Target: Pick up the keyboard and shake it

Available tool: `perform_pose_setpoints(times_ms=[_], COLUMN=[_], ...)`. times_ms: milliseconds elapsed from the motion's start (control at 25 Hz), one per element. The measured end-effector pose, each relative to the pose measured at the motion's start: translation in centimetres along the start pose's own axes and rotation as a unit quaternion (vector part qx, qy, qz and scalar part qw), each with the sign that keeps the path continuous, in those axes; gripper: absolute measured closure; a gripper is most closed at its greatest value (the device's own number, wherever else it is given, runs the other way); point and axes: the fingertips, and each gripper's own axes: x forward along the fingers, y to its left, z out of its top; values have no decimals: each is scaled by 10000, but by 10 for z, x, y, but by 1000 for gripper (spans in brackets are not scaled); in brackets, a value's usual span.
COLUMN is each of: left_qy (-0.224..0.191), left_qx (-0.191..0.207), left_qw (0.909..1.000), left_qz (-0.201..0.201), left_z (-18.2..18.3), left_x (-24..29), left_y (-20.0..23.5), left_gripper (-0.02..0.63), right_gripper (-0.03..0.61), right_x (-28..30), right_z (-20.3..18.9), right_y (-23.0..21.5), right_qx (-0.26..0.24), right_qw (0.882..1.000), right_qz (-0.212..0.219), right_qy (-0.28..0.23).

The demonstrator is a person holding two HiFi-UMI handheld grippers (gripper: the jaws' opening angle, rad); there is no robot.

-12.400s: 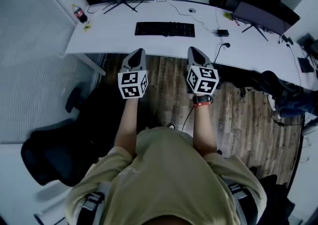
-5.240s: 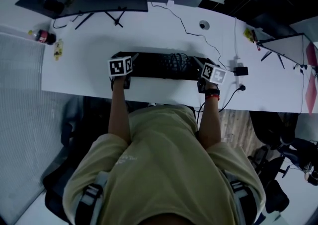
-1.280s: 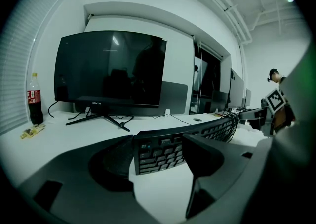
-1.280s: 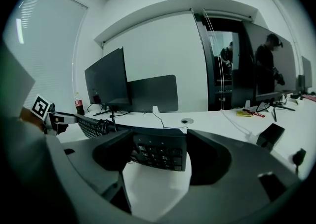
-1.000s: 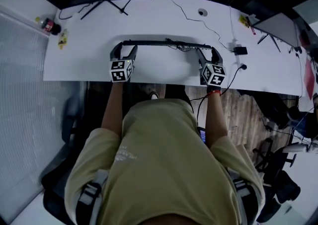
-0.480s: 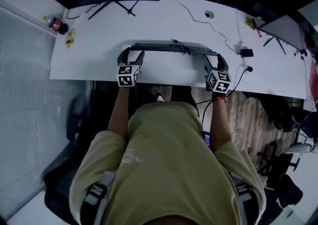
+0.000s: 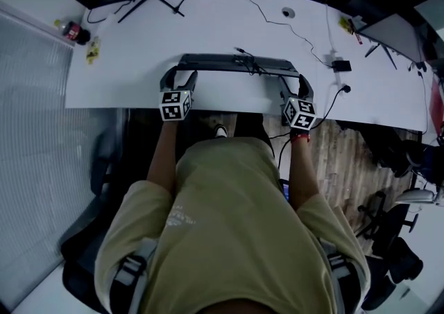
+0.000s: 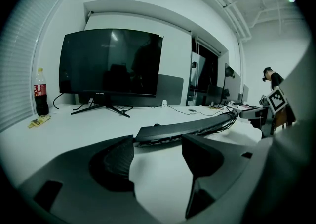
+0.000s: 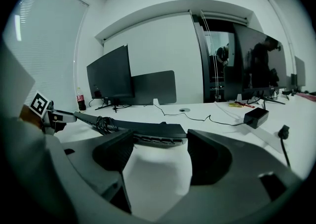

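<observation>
both ends of the keyboard are pinched, one by the left tongs and the other by the right tongs. the keyboard is held up over the white desk and tipped, so only its thin side is seen from above. a dark screen and a bottle are stood behind it.

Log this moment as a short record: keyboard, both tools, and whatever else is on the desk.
keyboard: raised over the white desk, keys seemingly facing down
left tool: closed on the keyboard's left end
right tool: closed on the keyboard's right end
cable: coiled, lying on the keyboard
monitor: dark, standing at the back of the desk
soda bottle: upright, left of the monitor
</observation>
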Motion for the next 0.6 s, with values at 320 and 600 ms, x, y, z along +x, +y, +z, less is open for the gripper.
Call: perform_pose_setpoints(times_ms=[320, 600], left_qy=[110, 327], left_qx=[-20, -74], left_qw=[9999, 9994], left_qz=[6, 16], left_z=[-13, -28], left_x=[-3, -5], left_y=[-2, -2], left_gripper=[298, 298], right_gripper=[230, 230], right_x=[-3, -5], right_z=[-12, -25], right_y=[0, 2], right_qx=[-10, 10], right_qw=[9999, 9996], right_qz=[53, 12], right_qy=[96, 264])
